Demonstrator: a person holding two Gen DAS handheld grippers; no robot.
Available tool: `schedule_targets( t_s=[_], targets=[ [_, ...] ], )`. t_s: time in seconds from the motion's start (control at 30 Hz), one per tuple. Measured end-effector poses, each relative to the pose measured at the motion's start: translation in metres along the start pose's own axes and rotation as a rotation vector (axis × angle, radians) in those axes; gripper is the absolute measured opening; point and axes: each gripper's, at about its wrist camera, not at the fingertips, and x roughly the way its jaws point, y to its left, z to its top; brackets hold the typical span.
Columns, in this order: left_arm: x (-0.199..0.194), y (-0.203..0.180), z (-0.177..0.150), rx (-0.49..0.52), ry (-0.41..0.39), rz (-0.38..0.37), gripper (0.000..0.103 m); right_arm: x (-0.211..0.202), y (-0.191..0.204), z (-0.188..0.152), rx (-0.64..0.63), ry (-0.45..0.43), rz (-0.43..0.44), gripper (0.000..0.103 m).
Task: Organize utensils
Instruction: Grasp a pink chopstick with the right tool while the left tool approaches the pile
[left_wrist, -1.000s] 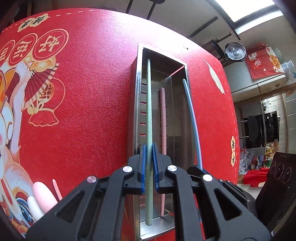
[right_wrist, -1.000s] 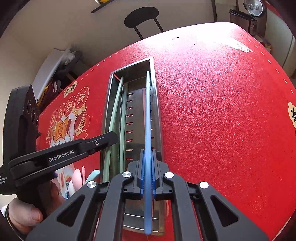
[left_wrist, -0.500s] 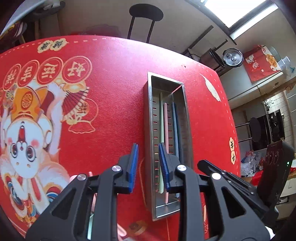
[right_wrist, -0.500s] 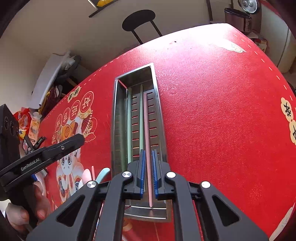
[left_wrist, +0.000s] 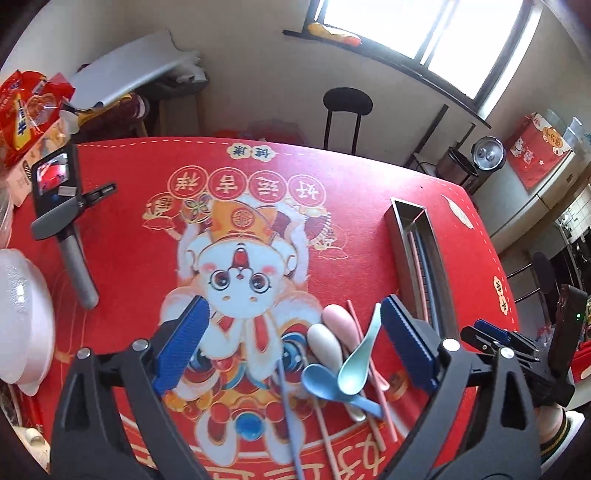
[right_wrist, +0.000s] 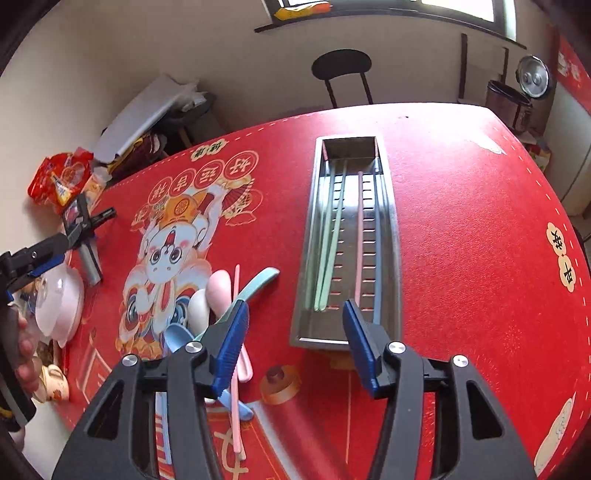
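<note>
My fingers (left_wrist: 404, 345) (right_wrist: 360, 347) are opening, both pairs empty (spoons (left_wrist: 334, 356) crowd the worktop (right_wrist: 461, 258)); only my right view shows green chopsticks (right_wrist: 327, 240) in the tray (right_wrist: 395, 236).

Red tablecloth (right_wrist: 461, 258) bears steel tray (right_wrist: 394, 258), loose spoons (left_wrist: 354, 365).

You have a black stool (left_wrist: 347, 103) standing behind the desk's far edge, and a red snack bag (left_wrist: 27, 114) at its far left corner. A pale bowl (left_wrist: 20, 314) sits on the red printed cloth (right_wrist: 480, 229) beside a grey-handled phone holder (left_wrist: 59, 206).
</note>
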Motion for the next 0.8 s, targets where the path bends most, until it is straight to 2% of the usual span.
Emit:
schedule_targets(
  t_s=[0.2, 0.27, 0.43, 0.5, 0.63, 0.7, 0.8],
  targets=[
    [-0.008, 0.025, -0.058, 0.035, 0.0, 0.028, 0.093, 0.031, 0.034, -0.037, -0.077, 0.09, 0.029, 0.051],
    [-0.002, 0.028, -0.079, 0.033, 0.031, 0.034, 0.093, 0.044, 0.04, -0.048, -0.077, 0.131, 0.046, 0.04],
    [0.016, 0.031, -0.115, 0.034, 0.093, 0.033, 0.091, 0.065, 0.054, -0.058, -0.082, 0.178, 0.06, 0.022],
    [0.018, 0.032, -0.123, 0.022, 0.097, 0.039, 0.087, 0.071, 0.06, -0.057, -0.09, 0.187, 0.069, 0.019],
    [0.016, 0.037, -0.129, -0.012, 0.102, 0.021, 0.086, 0.083, 0.067, -0.054, -0.095, 0.214, 0.055, 0.013],
    [0.016, 0.037, -0.13, -0.001, 0.104, 0.015, 0.08, 0.086, 0.07, -0.055, -0.101, 0.221, 0.031, 0.013],
    [0.019, 0.038, -0.131, 0.005, 0.11, 0.018, 0.077, 0.092, 0.069, -0.056, -0.105, 0.232, 0.01, 0.012]
  ],
)
